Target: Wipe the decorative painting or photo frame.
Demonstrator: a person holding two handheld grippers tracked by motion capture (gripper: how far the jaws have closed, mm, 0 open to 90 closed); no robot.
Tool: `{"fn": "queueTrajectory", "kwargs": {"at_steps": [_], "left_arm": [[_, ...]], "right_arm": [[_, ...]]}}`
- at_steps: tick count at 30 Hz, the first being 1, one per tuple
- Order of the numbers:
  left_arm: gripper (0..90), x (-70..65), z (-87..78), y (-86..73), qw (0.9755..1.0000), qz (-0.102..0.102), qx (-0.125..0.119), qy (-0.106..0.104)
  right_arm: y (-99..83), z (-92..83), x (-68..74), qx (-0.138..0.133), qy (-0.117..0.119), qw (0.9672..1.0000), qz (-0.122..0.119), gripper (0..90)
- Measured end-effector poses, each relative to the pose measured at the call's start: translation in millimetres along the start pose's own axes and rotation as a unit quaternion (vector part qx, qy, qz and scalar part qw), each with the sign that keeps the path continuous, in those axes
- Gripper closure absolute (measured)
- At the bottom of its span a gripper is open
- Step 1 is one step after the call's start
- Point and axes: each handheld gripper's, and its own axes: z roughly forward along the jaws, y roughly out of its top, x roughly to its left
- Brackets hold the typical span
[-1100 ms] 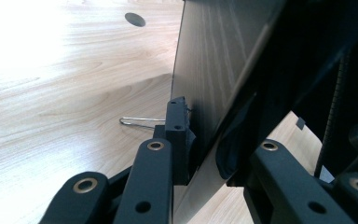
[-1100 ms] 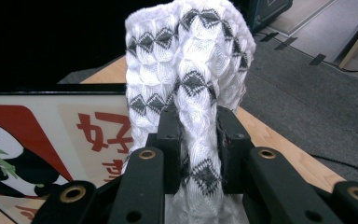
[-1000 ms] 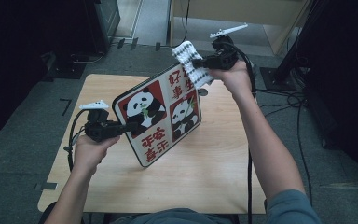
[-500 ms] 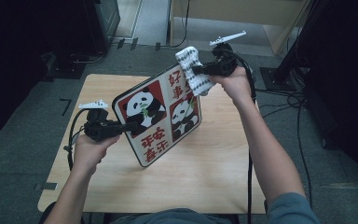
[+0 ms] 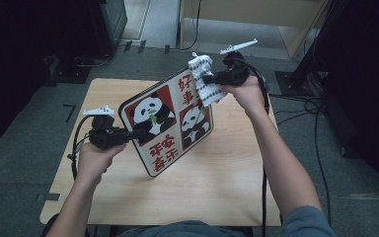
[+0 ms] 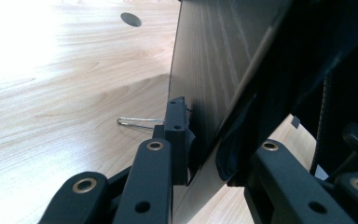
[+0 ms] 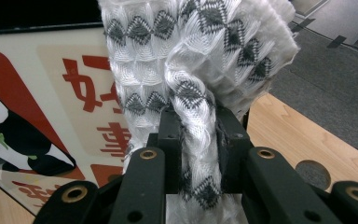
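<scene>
- While the left gripper (image 5: pixel 137 133) clamps the near-left edge of the panda tray (image 5: pixel 170 123), the high view has the tray tilted up off the wooden table (image 5: pixel 217 187), its printed face toward the person. The right gripper (image 5: pixel 208 78) is clenched on a white-and-grey cloth (image 5: pixel 205 81) that lies against the tray's far-right corner, over the red lettering. Judged step: wiping the printed face.
- For a good wipe, the left hand should brace the tray against the push of the cloth, and the strokes should run from the far corner down toward the near edge, overlapping so no strip is missed.
- Left gripper view: the jaws are closed on the thin tray (image 6: pixel 214 70) edge, seen from its dark back, with the table (image 6: pixel 65 84) below. The hold sits close to the rim, so hard pressure from the cloth could lever the tray out; light, even pressure looks safer.
- Right gripper view: the jaws pinch a bunched fold of the cloth (image 7: pixel 191 70), and most of it stands loose above them in front of the tray (image 7: pixel 51 93). The loose wad, not the hard jaw tips, should meet the print, or the surface may scratch.
</scene>
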Motion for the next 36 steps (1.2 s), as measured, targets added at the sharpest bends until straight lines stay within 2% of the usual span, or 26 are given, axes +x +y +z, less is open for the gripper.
{"fn": "queueTrajectory", "kwargs": {"at_steps": [27, 36], "left_arm": [[76.9, 0.7, -0.4, -0.2, 1.0000, 0.004, 0.001, -0.004], [76.9, 0.3, -0.3, -0.1, 1.0000, 0.004, 0.001, -0.003]], "right_arm": [[-19.0, 10.2, -4.0, 0.012, 0.010, 0.9999, 0.005, 75.9], [-29.8, 12.9, -3.6, 0.007, 0.017, 0.9998, 0.010, 75.8]]}}
